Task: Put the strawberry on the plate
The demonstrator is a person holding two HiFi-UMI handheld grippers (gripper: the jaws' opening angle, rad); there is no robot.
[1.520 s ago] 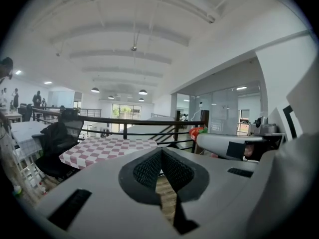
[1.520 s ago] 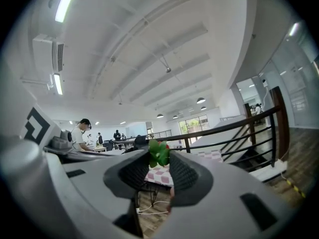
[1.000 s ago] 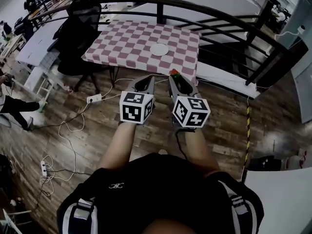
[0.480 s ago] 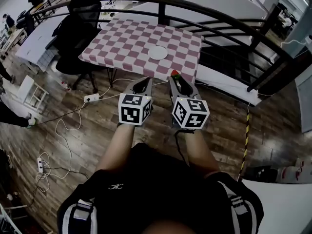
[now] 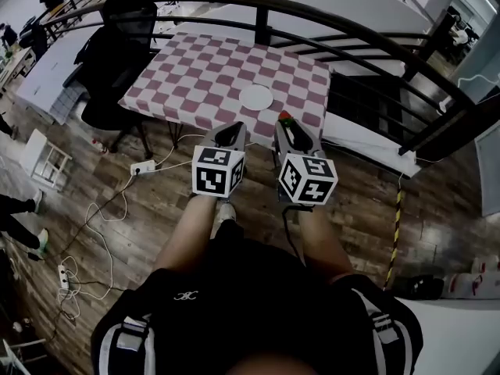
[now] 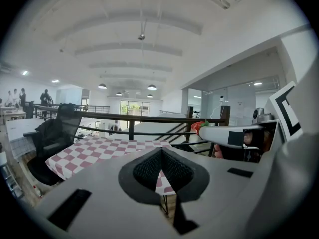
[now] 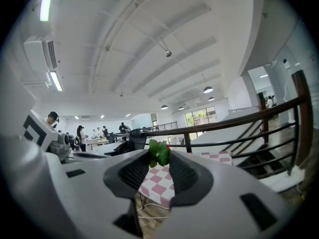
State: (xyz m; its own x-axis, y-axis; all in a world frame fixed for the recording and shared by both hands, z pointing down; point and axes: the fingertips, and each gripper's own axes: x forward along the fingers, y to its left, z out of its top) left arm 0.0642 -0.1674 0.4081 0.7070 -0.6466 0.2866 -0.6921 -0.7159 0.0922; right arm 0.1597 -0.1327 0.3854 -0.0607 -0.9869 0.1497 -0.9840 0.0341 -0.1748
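The right gripper (image 5: 288, 124) pinches the strawberry (image 5: 283, 118), short of the plate (image 5: 255, 97) (pickup done, placing left, I judge). The left gripper (image 5: 227, 129), likewise short of it, is closed on nothing.

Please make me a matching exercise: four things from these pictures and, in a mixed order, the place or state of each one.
Things:
1 strawberry
2 plate
3 left gripper
4 chair

Places or states:
A shut, empty
B on the checkered table
C black, beside the table
D between the jaws of the right gripper

Pairs: 1-D; 2-B; 3-A; 4-C
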